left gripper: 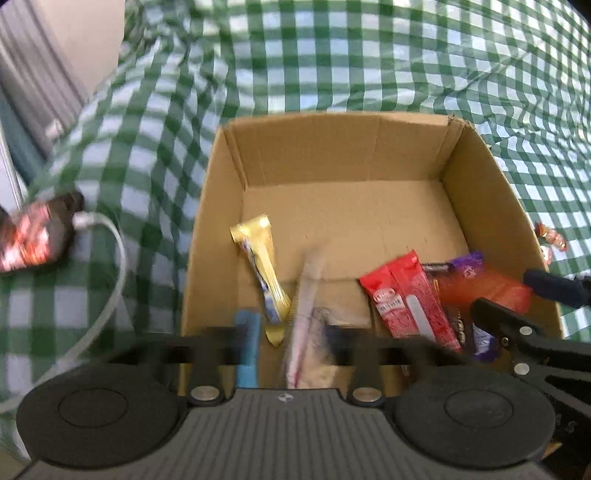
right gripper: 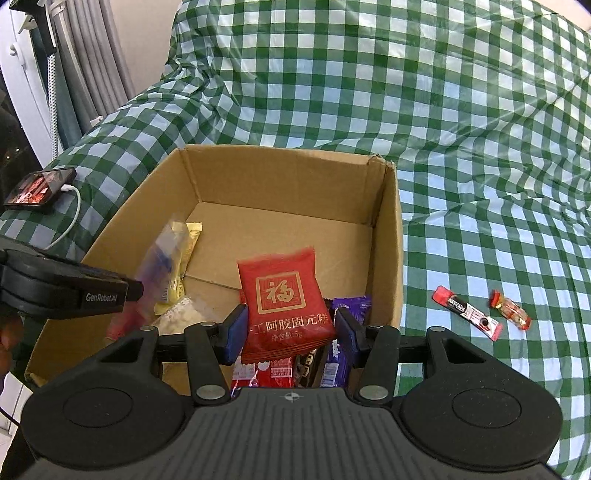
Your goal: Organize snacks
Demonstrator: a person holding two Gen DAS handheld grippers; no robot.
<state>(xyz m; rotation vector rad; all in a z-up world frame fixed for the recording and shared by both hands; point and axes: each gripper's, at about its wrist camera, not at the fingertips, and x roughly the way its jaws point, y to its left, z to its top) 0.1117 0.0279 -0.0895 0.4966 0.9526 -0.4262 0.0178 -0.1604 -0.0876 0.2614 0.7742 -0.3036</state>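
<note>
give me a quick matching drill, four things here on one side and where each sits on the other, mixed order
Things:
1. red pouch
2. gold bar
3. phone
4. two small red wrappers

Places:
A. on the checked cloth right of the cardboard box
B. between the right gripper pads
C. on the box floor
D. on the cloth left of the box, cable plugged in

Pairs: 1-B, 2-C, 3-D, 4-A

Green-and-white checked cloth (right gripper: 461, 122) over the surface, grey curtains (right gripper: 92, 70) at left, pale wall (right gripper: 147, 22) behind
</note>
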